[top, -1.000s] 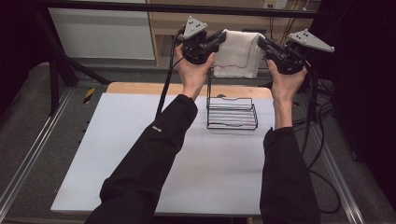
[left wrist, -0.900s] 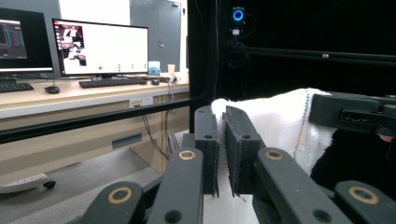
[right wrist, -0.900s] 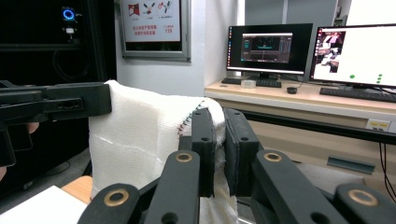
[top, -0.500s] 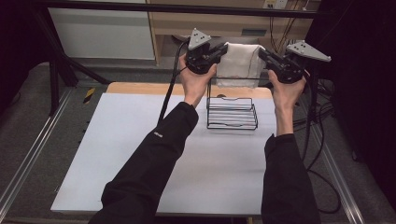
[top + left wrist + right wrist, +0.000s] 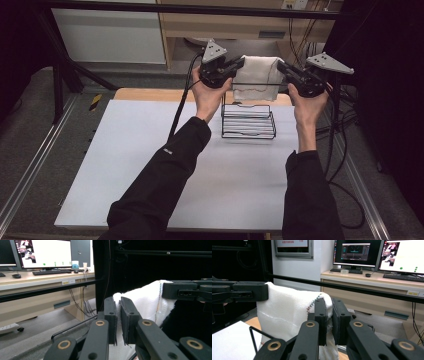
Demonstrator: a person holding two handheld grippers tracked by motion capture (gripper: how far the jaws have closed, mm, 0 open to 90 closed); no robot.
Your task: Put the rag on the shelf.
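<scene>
A white towel [image 5: 258,77] hangs stretched between my two grippers, above the back of a black wire rack [image 5: 248,121] on the white table [image 5: 125,165]. My left gripper [image 5: 241,62] is shut on the towel's left top corner, and its jaws [image 5: 118,320] pinch the cloth [image 5: 146,302]. My right gripper [image 5: 280,66] is shut on the right top corner. In the right gripper view its jaws [image 5: 329,320] clamp the stitched edge of the towel [image 5: 287,312]. The towel's lower edge hangs just behind the rack's top wire.
A wooden strip [image 5: 150,94] runs along the table's far edge. Beyond it are a black frame bar [image 5: 150,7] and a desk with monitors [image 5: 402,255] and keyboards. Cables [image 5: 345,145] trail down the table's right side.
Both hands have sunk a little with the towel held between them, bringing it closer to the wire rack. The jaws stay closed on the cloth.
</scene>
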